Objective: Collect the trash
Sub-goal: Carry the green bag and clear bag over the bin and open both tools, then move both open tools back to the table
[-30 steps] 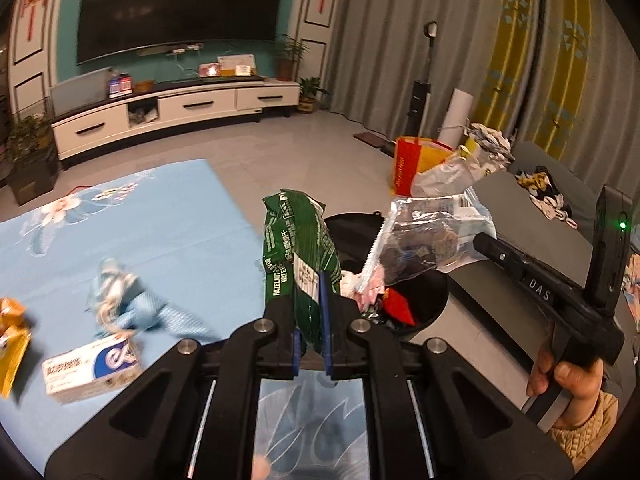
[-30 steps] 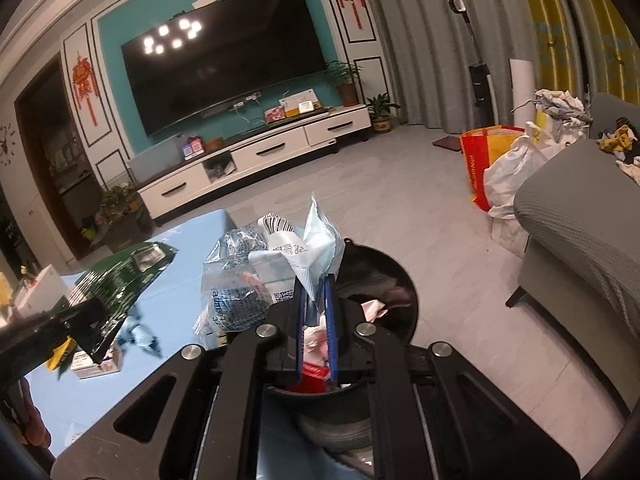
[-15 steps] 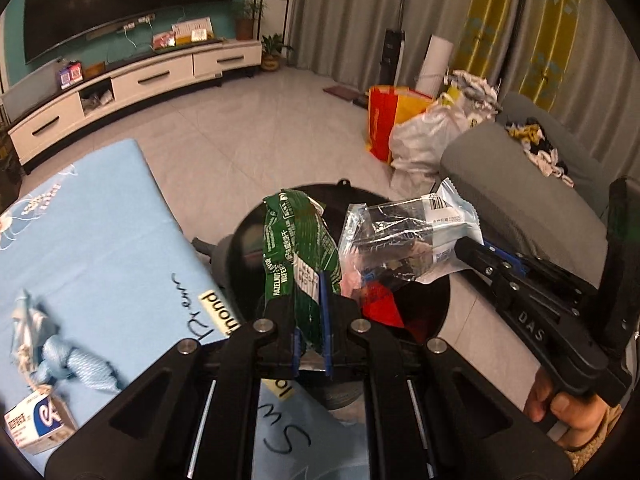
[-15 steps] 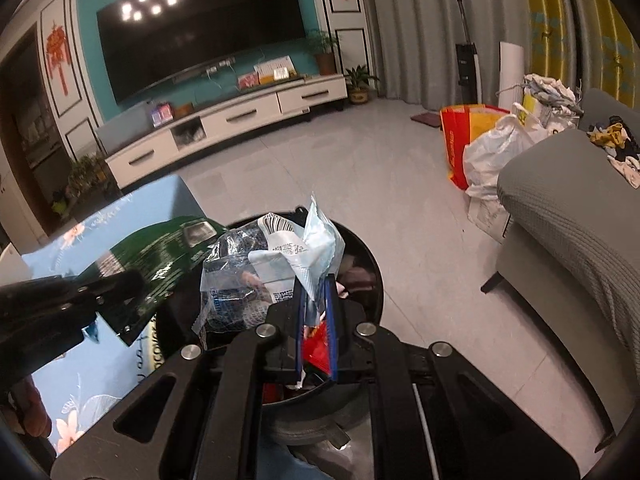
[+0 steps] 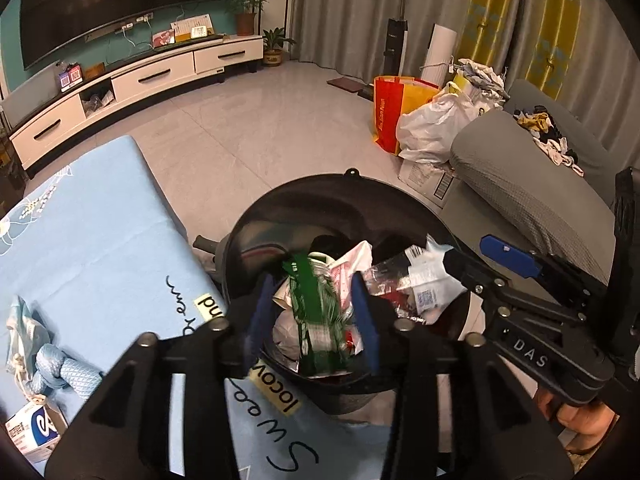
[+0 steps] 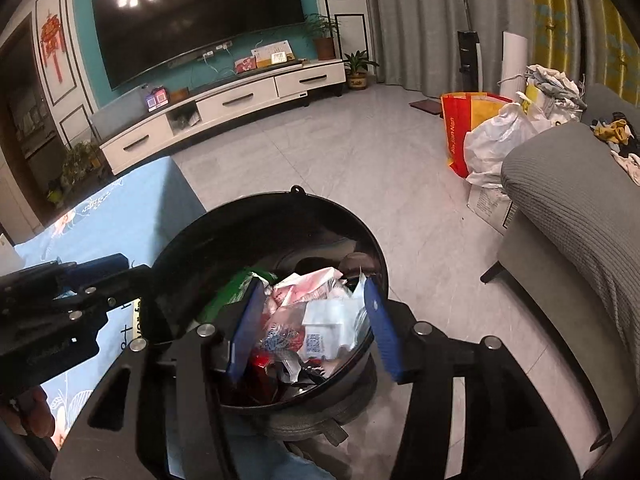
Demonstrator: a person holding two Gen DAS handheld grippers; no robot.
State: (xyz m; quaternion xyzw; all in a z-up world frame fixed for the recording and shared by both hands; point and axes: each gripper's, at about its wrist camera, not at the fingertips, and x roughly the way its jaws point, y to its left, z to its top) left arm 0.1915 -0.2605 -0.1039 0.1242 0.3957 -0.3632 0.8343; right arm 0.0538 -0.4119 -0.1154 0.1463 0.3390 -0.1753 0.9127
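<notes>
Two grippers hang over the black bin, both jaws opening: our left gripper is letting the green snack wrapper fall between its parted pads, our right gripper the clear plastic wrapper. We judge this the drop step; next we lift clear and return for more. Only the left view shows, at lower left, the blue cloth knot and small box waiting on the blue tablecloth.

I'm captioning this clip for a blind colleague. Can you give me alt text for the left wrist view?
The left gripper, jaws opening, hangs over a round black trash bin as a blurred green snack wrapper drops between its blue pads. The right gripper releases a clear plastic wrapper beside it; a light blue tablecloth lies left.
</notes>
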